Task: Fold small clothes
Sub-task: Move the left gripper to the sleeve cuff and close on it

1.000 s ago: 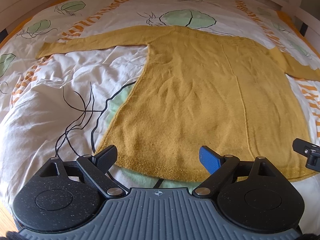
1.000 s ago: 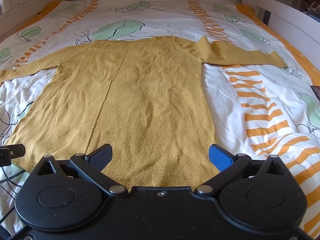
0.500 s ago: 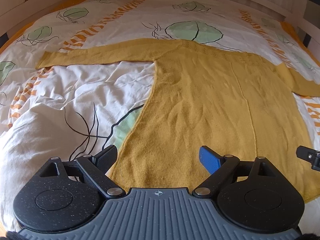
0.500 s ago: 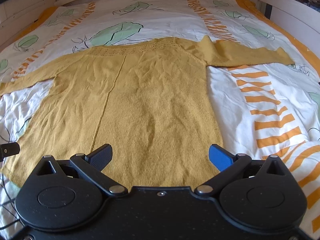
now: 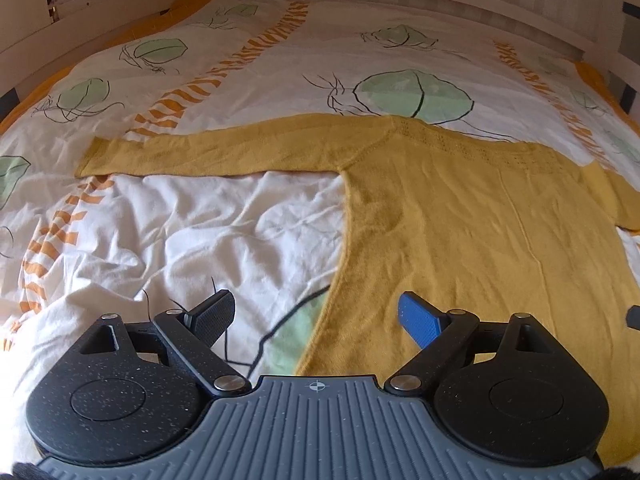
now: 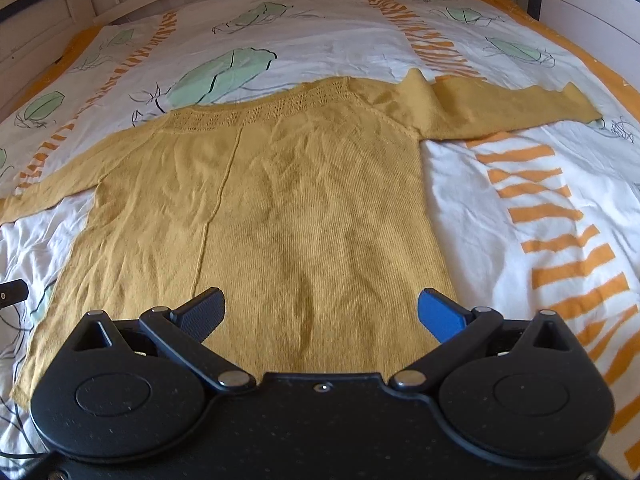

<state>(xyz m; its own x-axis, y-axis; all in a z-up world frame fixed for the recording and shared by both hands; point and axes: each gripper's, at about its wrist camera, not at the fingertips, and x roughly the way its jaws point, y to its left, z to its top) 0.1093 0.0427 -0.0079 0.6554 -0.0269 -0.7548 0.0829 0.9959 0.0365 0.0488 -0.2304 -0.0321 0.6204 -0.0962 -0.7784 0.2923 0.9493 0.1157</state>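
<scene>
Bed: white duvet point(image 5: 240, 232) printed with green leaves and orange stripes.
Sweater: mustard knit sweater point(image 6: 280, 208) flat, sleeves spread toward 9 and 3 o'clock; hem hidden behind gripper bodies.
Left gripper point(image 5: 316, 314): jaws apart, empty, over the sweater's side edge.
Right gripper point(image 6: 320, 310): jaws apart, empty.

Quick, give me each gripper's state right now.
Left gripper: open, holding nothing, above the yellow sweater's side edge.
Right gripper: open, holding nothing, above the sweater's lower body.
</scene>
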